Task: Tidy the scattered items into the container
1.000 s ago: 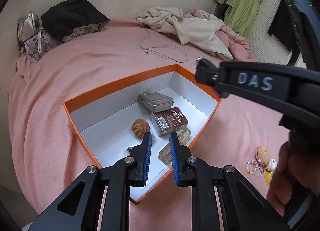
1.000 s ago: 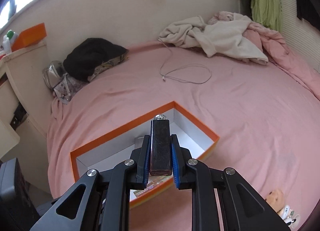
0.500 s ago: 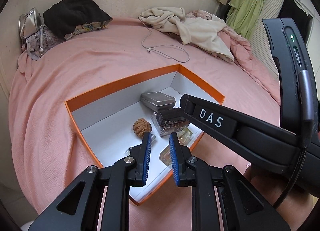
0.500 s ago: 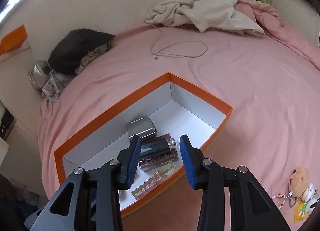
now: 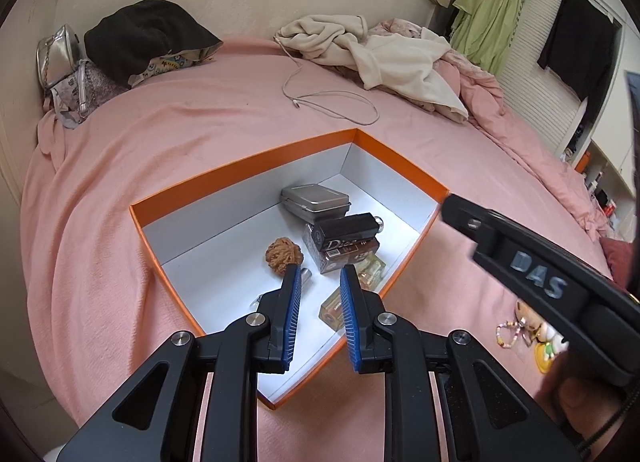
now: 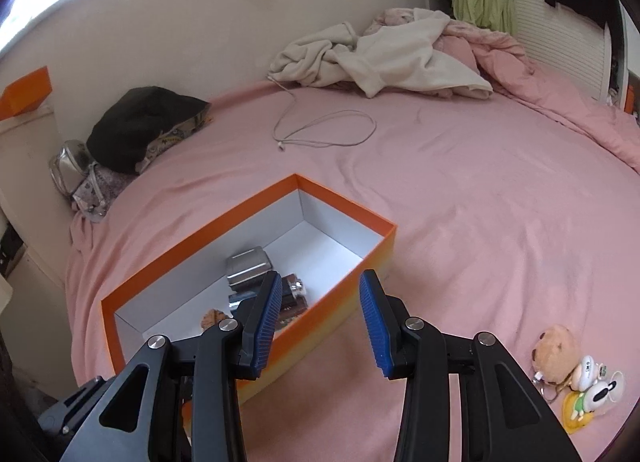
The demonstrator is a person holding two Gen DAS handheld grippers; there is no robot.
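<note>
The right gripper [image 6: 320, 320] hangs empty with jaws wide apart over the near rim of the orange box [image 6: 208, 231] on the pink bed [image 6: 480, 202], while the left gripper [image 5: 318, 312], parted and empty, hovers above the box's near corner, where the black Dior case [image 5: 345, 231] lies.

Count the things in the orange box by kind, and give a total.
Tin: 1
Black bottle: 1
Brown pack: 1
Nut: 1
Glass bottles: 2
Total: 6, not counting a silver thing half hidden behind the left gripper.
</note>
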